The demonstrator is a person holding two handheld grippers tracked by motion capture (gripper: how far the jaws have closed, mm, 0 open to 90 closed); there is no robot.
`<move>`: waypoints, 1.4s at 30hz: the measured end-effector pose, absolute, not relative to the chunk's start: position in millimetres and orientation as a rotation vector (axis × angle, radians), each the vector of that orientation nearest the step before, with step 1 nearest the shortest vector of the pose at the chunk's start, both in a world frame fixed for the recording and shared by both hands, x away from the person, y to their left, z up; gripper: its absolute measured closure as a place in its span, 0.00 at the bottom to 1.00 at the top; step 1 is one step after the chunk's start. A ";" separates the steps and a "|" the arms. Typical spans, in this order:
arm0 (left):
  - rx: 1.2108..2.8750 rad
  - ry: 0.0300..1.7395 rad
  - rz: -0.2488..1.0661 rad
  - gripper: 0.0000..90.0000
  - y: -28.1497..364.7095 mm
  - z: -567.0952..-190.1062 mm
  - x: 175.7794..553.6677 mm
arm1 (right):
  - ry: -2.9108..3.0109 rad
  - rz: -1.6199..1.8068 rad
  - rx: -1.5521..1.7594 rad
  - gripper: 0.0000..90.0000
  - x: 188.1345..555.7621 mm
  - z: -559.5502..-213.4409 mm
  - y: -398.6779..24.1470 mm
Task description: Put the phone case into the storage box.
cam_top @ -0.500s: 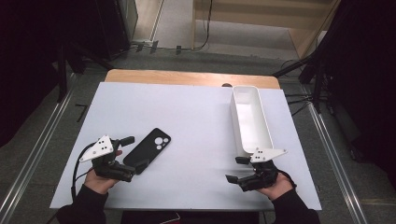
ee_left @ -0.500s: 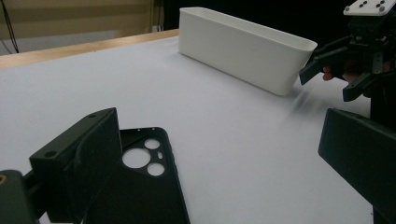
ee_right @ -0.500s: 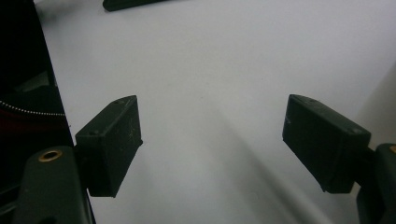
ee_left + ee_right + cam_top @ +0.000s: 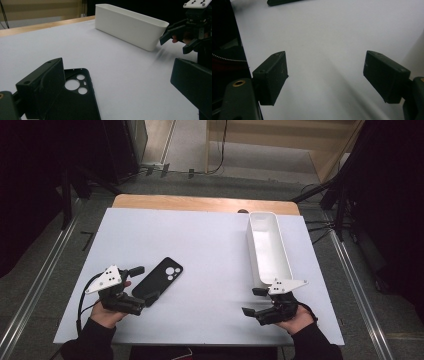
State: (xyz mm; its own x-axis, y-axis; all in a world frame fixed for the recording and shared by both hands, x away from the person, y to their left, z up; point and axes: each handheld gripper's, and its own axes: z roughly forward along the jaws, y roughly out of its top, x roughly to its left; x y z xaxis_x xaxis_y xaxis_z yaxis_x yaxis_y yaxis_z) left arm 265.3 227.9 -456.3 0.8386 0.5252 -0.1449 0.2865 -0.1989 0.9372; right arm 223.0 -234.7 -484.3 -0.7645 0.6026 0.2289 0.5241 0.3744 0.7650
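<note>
- Left gripper (image 4: 141,287): jaws wide open, set around the near end of the phone case (image 4: 161,279). One jaw overlaps the case in the left gripper view; pads not pressing, nothing held.
- Right gripper (image 4: 254,301): jaws open, nothing between them, just bare mat in the right gripper view.
- Phone case lies flat, camera holes up, in the near-left part of the white mat (image 4: 200,250), near the front edge.
- White bin (image 4: 268,247) runs along the right edge, far end near the back-right corner; it looks empty.
- Progress, my read: grasp not yet made. Left to do: close, lift, carry; probably into the bin.
- Room: middle of the mat is open between case and bin. My right gripper sits just off the bin's near end, so it may crowd the drop.
</note>
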 end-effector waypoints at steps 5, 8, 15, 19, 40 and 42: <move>1.795 0.622 0.241 0.00 228.0 -456.3 265.2 | 2.530 1.363 1.045 0.20 223.1 -484.1 -235.2; 1.795 0.623 0.242 0.00 228.0 -456.3 265.2 | 2.529 1.368 1.041 0.20 223.0 -484.1 -235.4; 1.796 0.628 0.251 0.00 228.2 -456.2 265.2 | 2.529 1.372 1.040 0.20 223.0 -484.2 -235.4; 1.795 0.636 0.259 0.00 228.4 -456.3 265.5 | 2.527 1.370 1.042 0.20 222.8 -484.1 -235.5; 1.764 0.713 0.360 0.00 236.9 -457.0 274.2 | 2.529 1.371 1.041 0.20 223.0 -484.4 -235.5; 1.757 0.714 0.367 0.00 235.3 -457.6 275.5 | 2.530 1.369 1.042 0.20 223.0 -484.3 -235.5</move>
